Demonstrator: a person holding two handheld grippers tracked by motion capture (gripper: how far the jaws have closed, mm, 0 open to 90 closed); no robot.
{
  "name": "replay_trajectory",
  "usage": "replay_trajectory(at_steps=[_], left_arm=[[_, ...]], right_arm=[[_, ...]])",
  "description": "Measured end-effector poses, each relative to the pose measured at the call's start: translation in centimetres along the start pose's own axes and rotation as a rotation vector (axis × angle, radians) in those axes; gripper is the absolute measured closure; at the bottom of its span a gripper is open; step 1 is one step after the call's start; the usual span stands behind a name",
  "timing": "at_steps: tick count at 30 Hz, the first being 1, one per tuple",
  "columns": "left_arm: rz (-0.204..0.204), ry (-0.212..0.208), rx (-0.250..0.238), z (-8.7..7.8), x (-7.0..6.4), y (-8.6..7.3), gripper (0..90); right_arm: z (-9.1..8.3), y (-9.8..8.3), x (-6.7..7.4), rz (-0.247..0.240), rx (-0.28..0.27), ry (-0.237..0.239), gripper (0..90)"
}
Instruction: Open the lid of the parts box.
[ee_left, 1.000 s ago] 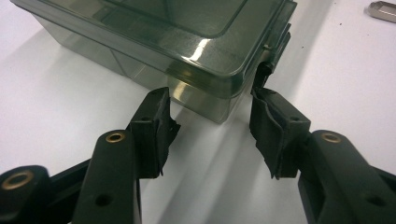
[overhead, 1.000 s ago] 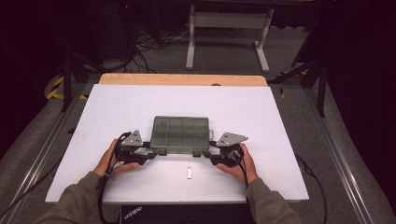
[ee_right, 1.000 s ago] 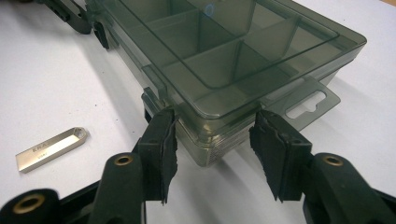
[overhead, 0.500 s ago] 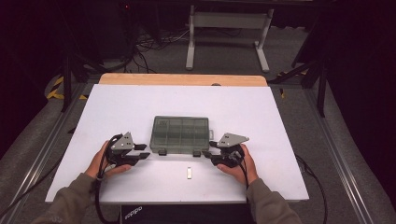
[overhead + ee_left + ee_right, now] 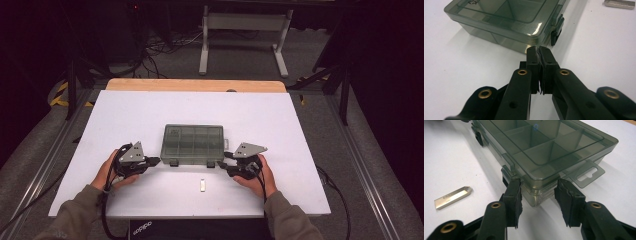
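Observation:
A closed smoky-clear compartment box [image 5: 192, 142] lies on the white table [image 5: 150, 110]. My left gripper [image 5: 155, 161] sits just off its front left corner. In the left gripper view the box [image 5: 499, 20] is close ahead of that gripper [image 5: 539, 53], whose jaws have just closed pad to pad with nothing between them. My right gripper [image 5: 223, 161] is at the front right corner. In the right gripper view its jaws have just been closing and the pads [image 5: 515, 195] rest against both sides of the box [image 5: 541, 147] corner, with the gripper [image 5: 537, 187] straddling it.
A small flat metal piece [image 5: 202, 185] lies on the table in front of the box, between my hands; it also appears as the metal piece [image 5: 452, 197] left of the right jaws. A wooden strip [image 5: 195, 85] runs along the table's far edge.
My left gripper has drawn back a little to the left from the box's side and its jaws have come together. The right gripper and the box have stayed in place.

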State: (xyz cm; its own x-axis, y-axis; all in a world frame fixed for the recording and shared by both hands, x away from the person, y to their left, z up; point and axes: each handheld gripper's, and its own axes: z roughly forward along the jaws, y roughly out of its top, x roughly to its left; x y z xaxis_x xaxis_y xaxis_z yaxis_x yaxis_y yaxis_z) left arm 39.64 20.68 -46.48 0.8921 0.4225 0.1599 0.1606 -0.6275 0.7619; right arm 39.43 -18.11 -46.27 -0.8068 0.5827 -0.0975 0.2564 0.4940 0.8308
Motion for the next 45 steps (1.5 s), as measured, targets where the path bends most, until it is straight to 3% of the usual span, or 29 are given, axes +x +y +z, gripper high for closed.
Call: replay_trajectory(at_steps=[2,10,14,22,27,36,41,45], left_arm=[[-0.008,0.002,-0.007,-0.1,0.1,-0.1,87.2],[0.025,-0.001,-0.002,0.1,-0.2,0.3,87.1],[-0.010,0.006,-0.031,-0.1,0.0,0.3,85.0],[-0.015,-0.005,-0.028,-0.2,0.0,0.3,82.4],[-0.030,0.009,-0.061,-0.3,0.1,0.4,81.5],[-0.032,0.084,-0.109,-0.4,0.0,0.5,76.1],[-0.039,0.113,-0.126,-0.2,0.0,0.7,71.1],[-0.024,0.137,-0.135,0.0,0.1,1.1,66.9]], right_arm=[[0.0,0.0,0.0,0.002,0.000,-0.001,57.1],[-0.2,0.0,0.0,0.009,-0.004,-0.002,60.7],[-0.2,0.0,0.0,0.009,-0.006,-0.001,61.6],[-0.5,0.1,0.2,0.001,-0.030,-0.008,65.4],[-0.7,0.2,0.2,-0.007,-0.041,-0.018,68.0],[-1.6,0.3,0.2,-0.040,-0.076,-0.027,89.8],[-1.6,0.5,0.3,-0.073,-0.082,-0.058,89.7],[-1.6,0.6,0.1,-0.082,-0.087,-0.090,81.2]])
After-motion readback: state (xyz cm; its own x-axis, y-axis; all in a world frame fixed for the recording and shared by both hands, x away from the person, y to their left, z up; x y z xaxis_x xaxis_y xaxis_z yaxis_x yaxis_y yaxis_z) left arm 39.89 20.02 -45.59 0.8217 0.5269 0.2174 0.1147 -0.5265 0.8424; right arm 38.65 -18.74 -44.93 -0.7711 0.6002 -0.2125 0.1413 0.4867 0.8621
